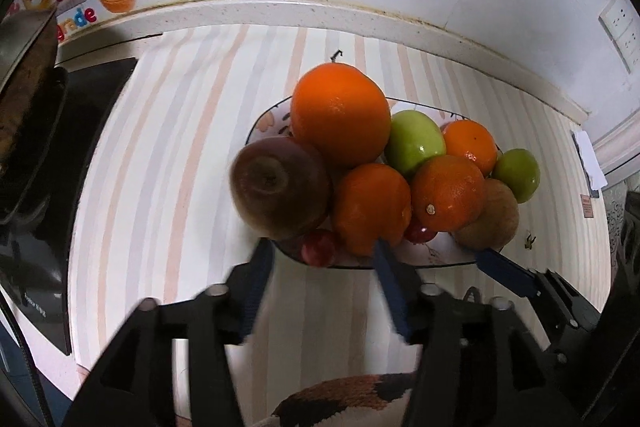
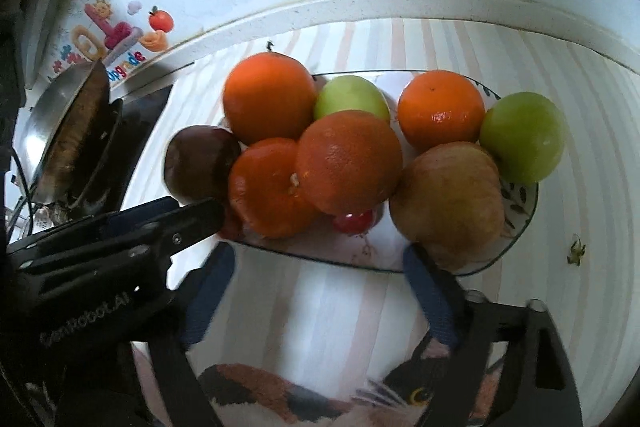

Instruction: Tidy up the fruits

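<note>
Striped table (image 1: 168, 155) under a white tiled wall; cartoon sticker in the upper left of both views, only "grade" legible on it.

Plate (image 2: 520, 211) sits mid-frame, long axis running left-right, piled with fruit. Big orange (image 1: 340, 115) on top at the back. Green apple (image 1: 414, 141) right of it, second green apple (image 2: 522, 137) hanging over the plate's right rim. Dark red apple (image 1: 276, 187) at the left end shows me its dimpled end in the left view. Brownish apple (image 2: 448, 199) front right. Small red fruit (image 2: 354, 221) mostly buried under the oranges, can't tell what it is.

I see the left gripper (image 1: 320, 259) released, nothing between the jaws, tips at the plate's near rim. Right gripper (image 2: 320, 267) also released, jaws wide, empty, straddling the near rim. Left gripper body in the right view reads "GenRobot.AI".

Pan (image 2: 72, 131) at left, cut off.
</note>
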Motion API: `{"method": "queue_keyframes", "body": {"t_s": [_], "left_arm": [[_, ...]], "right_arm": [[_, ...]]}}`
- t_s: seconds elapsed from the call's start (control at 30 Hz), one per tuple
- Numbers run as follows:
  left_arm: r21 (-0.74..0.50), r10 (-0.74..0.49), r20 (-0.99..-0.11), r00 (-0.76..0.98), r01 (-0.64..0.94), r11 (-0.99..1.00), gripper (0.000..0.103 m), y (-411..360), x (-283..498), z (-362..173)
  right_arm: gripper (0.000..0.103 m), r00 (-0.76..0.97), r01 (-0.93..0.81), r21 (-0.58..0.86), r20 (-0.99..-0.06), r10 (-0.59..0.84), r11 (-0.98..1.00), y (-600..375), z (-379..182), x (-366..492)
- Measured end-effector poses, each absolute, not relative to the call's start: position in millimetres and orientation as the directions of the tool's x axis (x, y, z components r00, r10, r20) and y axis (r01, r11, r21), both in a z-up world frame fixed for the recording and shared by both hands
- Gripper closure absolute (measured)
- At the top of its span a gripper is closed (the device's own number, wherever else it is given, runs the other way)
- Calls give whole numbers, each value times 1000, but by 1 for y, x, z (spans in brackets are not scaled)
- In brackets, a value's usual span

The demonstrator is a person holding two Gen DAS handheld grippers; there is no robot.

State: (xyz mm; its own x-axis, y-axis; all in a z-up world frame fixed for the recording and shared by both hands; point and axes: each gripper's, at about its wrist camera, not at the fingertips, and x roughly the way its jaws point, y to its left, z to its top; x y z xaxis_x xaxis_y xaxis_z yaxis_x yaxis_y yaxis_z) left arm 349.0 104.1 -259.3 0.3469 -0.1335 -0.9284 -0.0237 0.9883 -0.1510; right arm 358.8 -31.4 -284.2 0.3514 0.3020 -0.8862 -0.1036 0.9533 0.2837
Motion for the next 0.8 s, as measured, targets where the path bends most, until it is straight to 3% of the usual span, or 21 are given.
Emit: {"method": "queue_keyframes", "body": {"t_s": [0.03,0.1,0.27,0.47,0.8], "left_arm": [[-147,-128,-926,354,-28,989,30,107,346,-256],[-143,-120,-923,366,-37,989,20,113,341,-251],[-129,-89,-919,384,-80,988,20,133,327,-237],[-99,-46,-907,419,-107,989,20,142,299,-206],[-93,-41,-858,511,-77,993,20,117,245,-128]], "right_arm": [[13,357,-92,282,-886,296,955,-34,-281,355],[9,364,-67,302,-880,305,951,-40,-273,349],[9,367,6,308,-886,284,951,-64,-256,331],[7,379,69,217,-908,176,974,-89,-229,309],[6,459,61,132,-884,89,989,-104,-141,274]]}}
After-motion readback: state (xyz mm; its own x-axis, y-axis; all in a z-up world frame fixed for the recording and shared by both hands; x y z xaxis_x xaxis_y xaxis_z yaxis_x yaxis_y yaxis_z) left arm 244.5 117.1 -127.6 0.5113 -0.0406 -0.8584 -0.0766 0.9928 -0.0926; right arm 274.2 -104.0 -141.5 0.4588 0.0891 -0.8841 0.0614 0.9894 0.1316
